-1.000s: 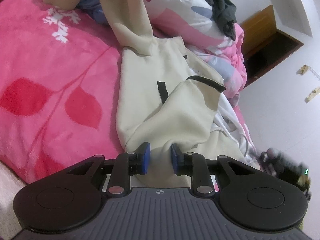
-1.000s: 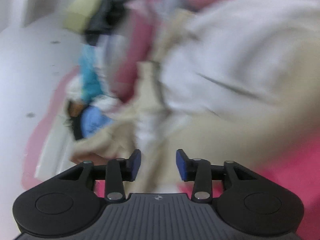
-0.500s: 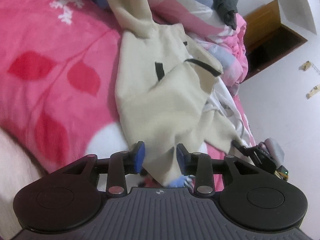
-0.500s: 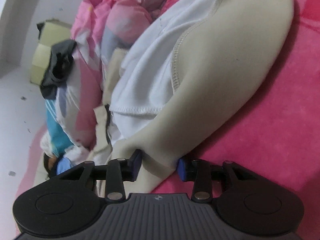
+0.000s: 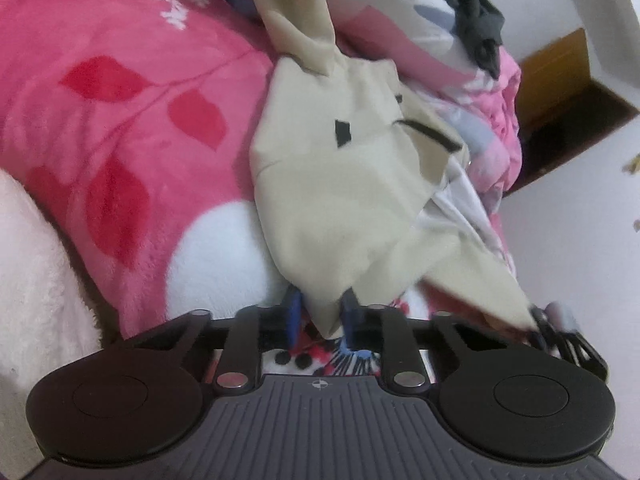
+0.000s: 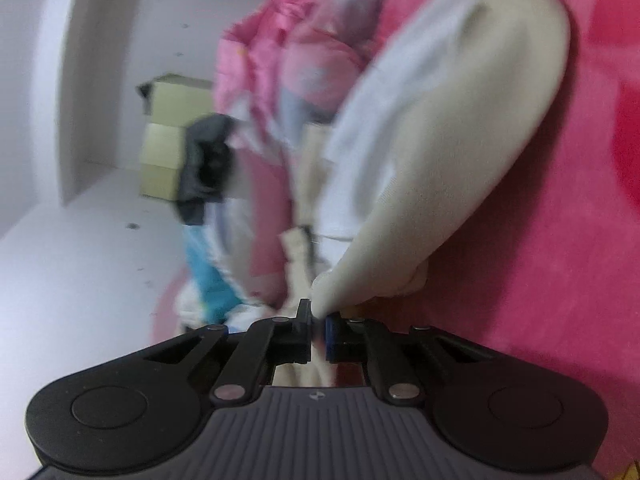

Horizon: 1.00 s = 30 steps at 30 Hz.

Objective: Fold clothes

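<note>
Both claws closing on beige garment (image 5: 340, 200) over pink blanket (image 5: 120, 120): left gripper (image 5: 319, 316) and right gripper (image 6: 319, 326) each pinching a cloth corner.

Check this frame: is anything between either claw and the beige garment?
Nothing visible. The left claw is closing with a corner of the beige garment between its pads; the right claw is closing on another bunched end of it.
</note>
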### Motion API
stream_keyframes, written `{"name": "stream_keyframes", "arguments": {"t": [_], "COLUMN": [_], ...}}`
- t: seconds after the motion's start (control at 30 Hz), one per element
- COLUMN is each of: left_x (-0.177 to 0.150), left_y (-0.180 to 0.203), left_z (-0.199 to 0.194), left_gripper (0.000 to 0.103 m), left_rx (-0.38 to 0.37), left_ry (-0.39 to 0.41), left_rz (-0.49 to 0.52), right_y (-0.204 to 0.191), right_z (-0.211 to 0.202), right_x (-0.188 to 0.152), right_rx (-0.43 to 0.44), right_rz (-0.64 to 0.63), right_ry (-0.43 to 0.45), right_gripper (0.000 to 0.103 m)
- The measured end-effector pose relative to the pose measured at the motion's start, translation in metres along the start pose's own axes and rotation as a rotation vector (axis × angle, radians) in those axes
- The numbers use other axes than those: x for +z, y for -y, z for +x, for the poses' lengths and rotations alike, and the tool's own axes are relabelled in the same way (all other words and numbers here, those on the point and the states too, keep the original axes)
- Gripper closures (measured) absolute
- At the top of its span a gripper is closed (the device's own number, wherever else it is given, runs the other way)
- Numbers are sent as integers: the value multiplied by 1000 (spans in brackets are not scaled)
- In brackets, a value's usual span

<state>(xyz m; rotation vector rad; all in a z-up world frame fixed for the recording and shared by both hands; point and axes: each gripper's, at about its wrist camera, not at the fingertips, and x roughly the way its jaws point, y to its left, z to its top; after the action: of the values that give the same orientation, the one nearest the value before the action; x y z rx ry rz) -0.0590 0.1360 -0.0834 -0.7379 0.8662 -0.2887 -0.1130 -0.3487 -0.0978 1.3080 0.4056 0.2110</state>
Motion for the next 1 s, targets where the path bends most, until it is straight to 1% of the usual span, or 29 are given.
{"name": "stream_keyframes", "arguments": {"t": [0.07,0.13,0.17,0.23,0.27,0.33,0.37,0.4,0.47,0.53,0.6,0.7,0.73,0.8,0.83,0.9,0.93,1.0], "left_x": [3,5,4,3,3,3,2,1,-1,-4,-6,-2,-1,-2,-3,-7,-9,-10], "left_y": [-4,-8,-8,-6,-5,-1,2,4,9,15,21,23,22,20,18,11,8,8], "left_z": [-3,-1,1,4,6,8,9,9,8,3,-10,-38,-45,-52,-52,-42,-36,-36], "left_gripper": [89,89,89,89,89,89,89,95,97,99,99,99,99,100,100,100,100,100], "left_rx": [-11,-23,-21,-12,-6,10,22,40,70,93,87,56,51,56,67,116,127,126], "left_ry": [1,-13,-19,-31,-32,-26,-17,-4,28,63,96,112,110,99,87,51,30,23], "left_rz": [-13,-28,-27,-18,-9,11,21,31,55,79,89,71,75,92,104,124,120,127], "right_y": [-1,6,12,28,35,41,43,44,46,46,38,19,14,6,7,20,29,35], "right_z": [-23,-42,-46,-47,-45,-36,-30,-24,-13,-7,-9,-31,-37,-50,-53,-48,-45,-46], "right_x": [6,12,13,13,12,7,4,3,3,3,4,4,4,2,1,-3,-4,-6], "right_rx": [36,35,20,-34,-59,-107,-122,-132,-144,-143,-135,-100,-99,-112,-122,-179,-206,-204], "right_rz": [13,32,44,69,75,70,65,56,34,-10,-34,-80,-96,-122,-122,-100,-74,-37], "right_ry": [14,31,29,8,-7,-27,-32,-36,-47,-48,-44,-54,-65,-82,-95,-132,-148,-152], "right_gripper": [97,97,97,97,95,90,84,78,78,93,97,98,101,101,101,101,101,101]}}
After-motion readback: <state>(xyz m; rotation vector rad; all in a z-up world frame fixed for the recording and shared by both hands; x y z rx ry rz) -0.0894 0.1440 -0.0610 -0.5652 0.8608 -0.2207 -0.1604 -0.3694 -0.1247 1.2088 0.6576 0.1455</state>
